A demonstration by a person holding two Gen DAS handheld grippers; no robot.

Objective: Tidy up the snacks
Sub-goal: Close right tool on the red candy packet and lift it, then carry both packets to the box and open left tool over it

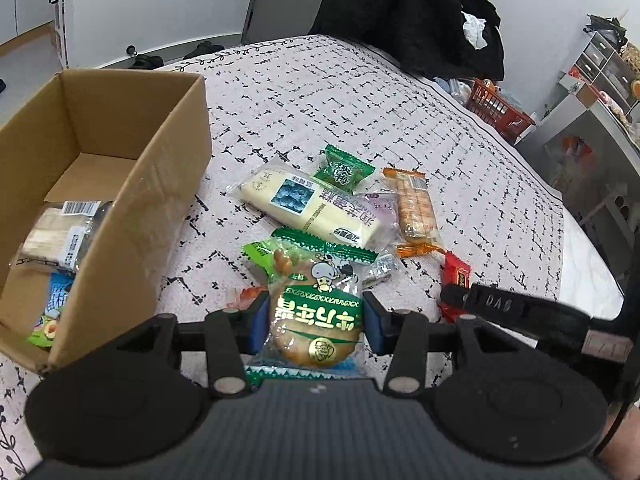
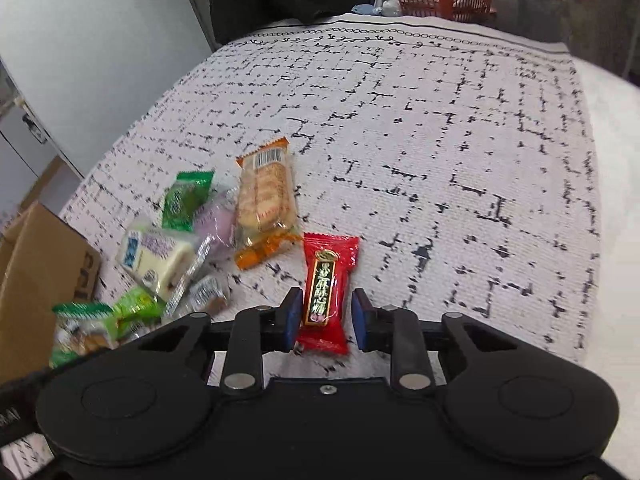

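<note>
Left gripper (image 1: 315, 316): I have both blue pads pressed against the sides of the green cookie packet (image 1: 316, 312), so it is clamped.
Cookie packet axis: its long axis runs straight ahead along my fingers, one sealed green end near the gripper body, the other past the fingertips. Its print faces up and reads upside down to me; the large characters I cannot make out for certain.
Right gripper (image 2: 325, 316): the red candy (image 2: 326, 290) lies between the pads. The left pad looks to be touching the wrapper; a sliver of cloth shows beside the right pad, so I cannot tell whether it is gripped.
Red candy axis: lengthwise along the fingers, its twisted end fanning out beyond the tips. A dark label with gold characters runs down its length.
Cardboard box (image 1: 168, 184): left of my left fingers, open on top, wrapped snacks (image 1: 56, 232) already lying inside, one showing a barcode.
Loose pile: ahead of the left fingertips lie a long white cake bar (image 1: 312, 212) with a blue picture, a small green packet (image 1: 344, 170) and an orange cracker pack (image 1: 414, 210) with a barcode.
Other writing: "DAG" on the right gripper's body, seen from the left wrist.
Open room: the patterned bedspread (image 2: 460, 140) is bare ahead and right of my right fingers, up to its bordered far edge.
</note>
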